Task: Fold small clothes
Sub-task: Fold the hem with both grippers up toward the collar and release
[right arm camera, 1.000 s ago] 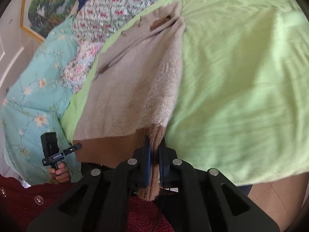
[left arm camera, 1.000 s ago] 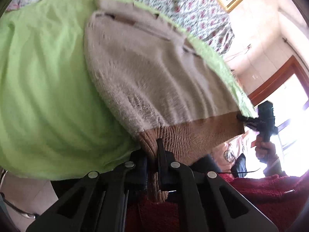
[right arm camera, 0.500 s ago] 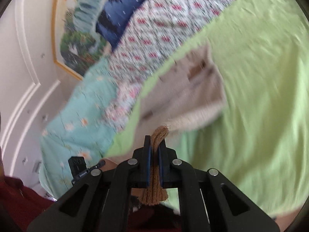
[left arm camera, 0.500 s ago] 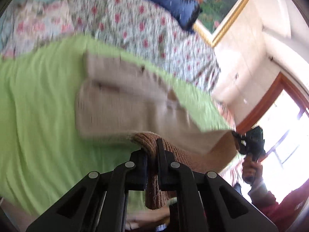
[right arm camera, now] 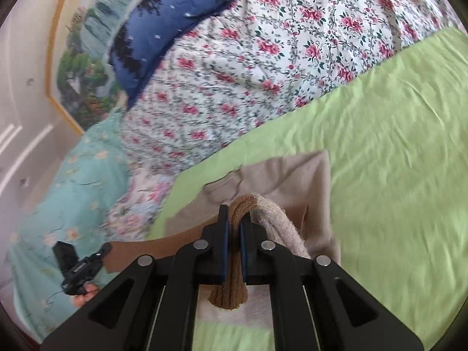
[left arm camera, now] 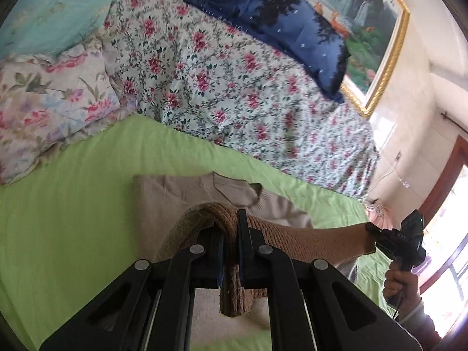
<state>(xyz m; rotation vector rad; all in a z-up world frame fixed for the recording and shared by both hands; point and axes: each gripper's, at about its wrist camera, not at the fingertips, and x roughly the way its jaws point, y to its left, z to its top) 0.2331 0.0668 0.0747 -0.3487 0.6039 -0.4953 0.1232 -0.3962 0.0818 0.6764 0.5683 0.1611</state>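
Note:
A small beige knit sweater [left arm camera: 163, 201] with a brown ribbed hem [left arm camera: 307, 239] lies on the green sheet [left arm camera: 73, 193]. My left gripper [left arm camera: 231, 228] is shut on one corner of the hem and holds it above the sweater's collar end. My right gripper [right arm camera: 234, 228] is shut on the other hem corner [right arm camera: 242, 204], above the beige body [right arm camera: 301, 181]. The hem stretches taut between both grippers. Each gripper shows in the other's view, the right one [left arm camera: 377, 232] and the left one [right arm camera: 102, 253]. The sweater's lower half is hidden beneath the fingers.
A floral quilt [left arm camera: 222, 82] and a navy pillow [left arm camera: 280, 23] lie beyond the sweater. A teal blanket [right arm camera: 67, 193] lies at the side. A gold-framed painting [left arm camera: 377, 38] hangs on the wall. The green sheet [right arm camera: 403, 152] extends on both sides of the sweater.
Both grippers have lifted the hem and carried it forward over the sweater toward its collar end. The sweater has gone from stretched flat to doubled over.

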